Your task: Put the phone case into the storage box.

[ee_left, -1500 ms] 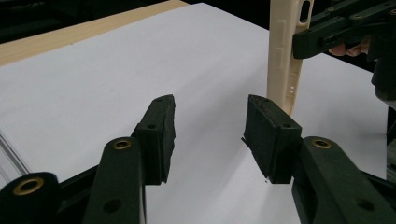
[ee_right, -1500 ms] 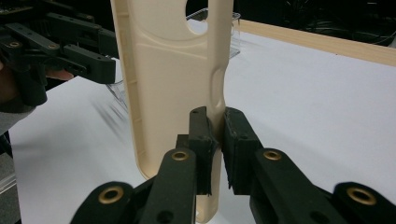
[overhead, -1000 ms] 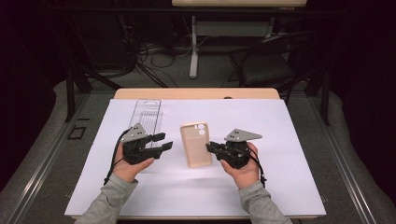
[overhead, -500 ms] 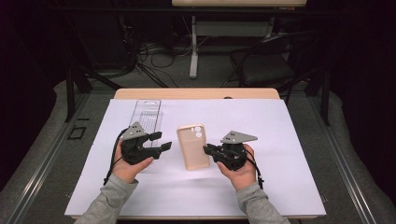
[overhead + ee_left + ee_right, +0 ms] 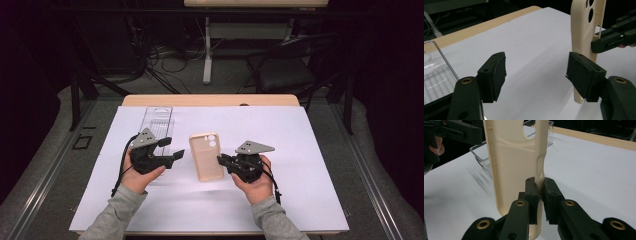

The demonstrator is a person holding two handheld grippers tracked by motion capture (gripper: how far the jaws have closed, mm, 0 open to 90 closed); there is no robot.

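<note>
Surface: we work on a white sheet [image 5: 300, 150] over a wooden table, dark room behind.
Case: our beige plastic phone case [image 5: 206, 156] sits mid-sheet between both hands.
Right gripper [image 5: 223, 161]: jaws pinched on the case's side wall.
Left gripper [image 5: 172, 151]: jaws have just been opening, nothing between them, case edge beside one pad.
Meaning: we judge the left has let go; the right now carries it.
Nearby: clear plastic tray [image 5: 156, 121], untouched.
</note>
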